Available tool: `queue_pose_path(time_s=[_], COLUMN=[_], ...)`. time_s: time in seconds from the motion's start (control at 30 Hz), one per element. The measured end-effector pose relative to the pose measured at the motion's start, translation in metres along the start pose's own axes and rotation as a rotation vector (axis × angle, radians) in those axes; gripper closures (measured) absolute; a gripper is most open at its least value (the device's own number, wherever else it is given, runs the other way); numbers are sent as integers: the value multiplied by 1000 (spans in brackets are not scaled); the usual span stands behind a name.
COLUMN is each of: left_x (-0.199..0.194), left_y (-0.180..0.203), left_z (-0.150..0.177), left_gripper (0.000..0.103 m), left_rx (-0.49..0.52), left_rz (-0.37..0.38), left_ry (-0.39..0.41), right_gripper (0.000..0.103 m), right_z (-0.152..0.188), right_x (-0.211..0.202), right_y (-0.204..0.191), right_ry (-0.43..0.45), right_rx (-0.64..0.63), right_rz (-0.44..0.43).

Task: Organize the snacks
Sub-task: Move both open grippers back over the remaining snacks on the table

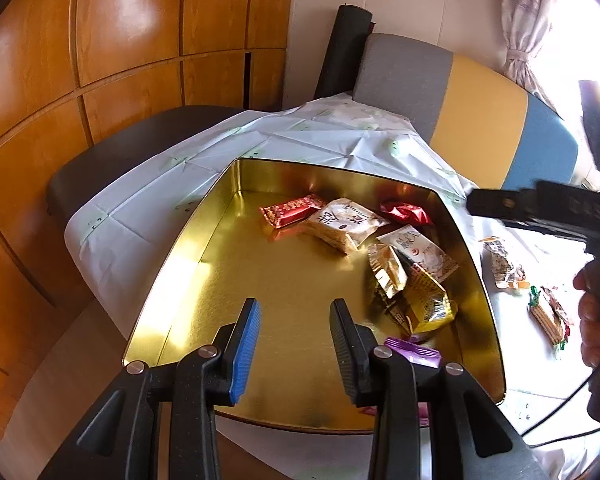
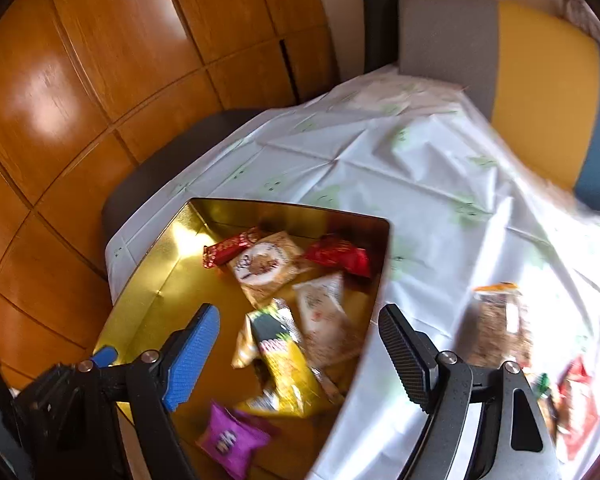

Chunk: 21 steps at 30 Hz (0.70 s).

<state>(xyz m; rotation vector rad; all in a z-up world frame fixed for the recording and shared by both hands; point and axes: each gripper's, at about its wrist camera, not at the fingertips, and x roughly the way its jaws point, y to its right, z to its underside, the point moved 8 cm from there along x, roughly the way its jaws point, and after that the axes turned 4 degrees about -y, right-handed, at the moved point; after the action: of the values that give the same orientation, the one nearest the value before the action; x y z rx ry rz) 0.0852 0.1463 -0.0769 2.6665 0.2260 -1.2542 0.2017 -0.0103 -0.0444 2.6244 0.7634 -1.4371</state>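
Two pairs of fingers hang over the gold tin, both released, nothing between them. Left gripper: gap narrow, lower centre of frame. Right gripper: spread wide, straddling the tin's right wall. Purple packet lies at the tin's near end; yellow packet and red packets further in. Loose snacks sit on the white tabletop, right of the tin.

Background: wooden panelled cabinet doors; a grey, yellow and blue cushioned backrest; a creased white tablecloth; a tied curtain by the window.
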Motion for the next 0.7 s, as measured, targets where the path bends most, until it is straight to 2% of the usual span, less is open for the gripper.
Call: queue_pose_path(time_s=[0.1,0.27,0.5,0.7], left_x=[-3,-9,-18,-23], left_y=[5,14,30,50], left_z=[0,0,1,4], left_gripper=[67,67,67,67], left_rx=[15,37,76,125], left_rz=[2,4,13,26], left_ry=[2,8,24,26], right_gripper=[20,13,12,12], right_z=[13,36,78,107], right_x=[-22,-52,-81,-107], right_y=[15,43,94,153], right_ry=[24,48,8,-11], right_rx=[-9,-46,-64,-16], right_rz=[30,113,242,338])
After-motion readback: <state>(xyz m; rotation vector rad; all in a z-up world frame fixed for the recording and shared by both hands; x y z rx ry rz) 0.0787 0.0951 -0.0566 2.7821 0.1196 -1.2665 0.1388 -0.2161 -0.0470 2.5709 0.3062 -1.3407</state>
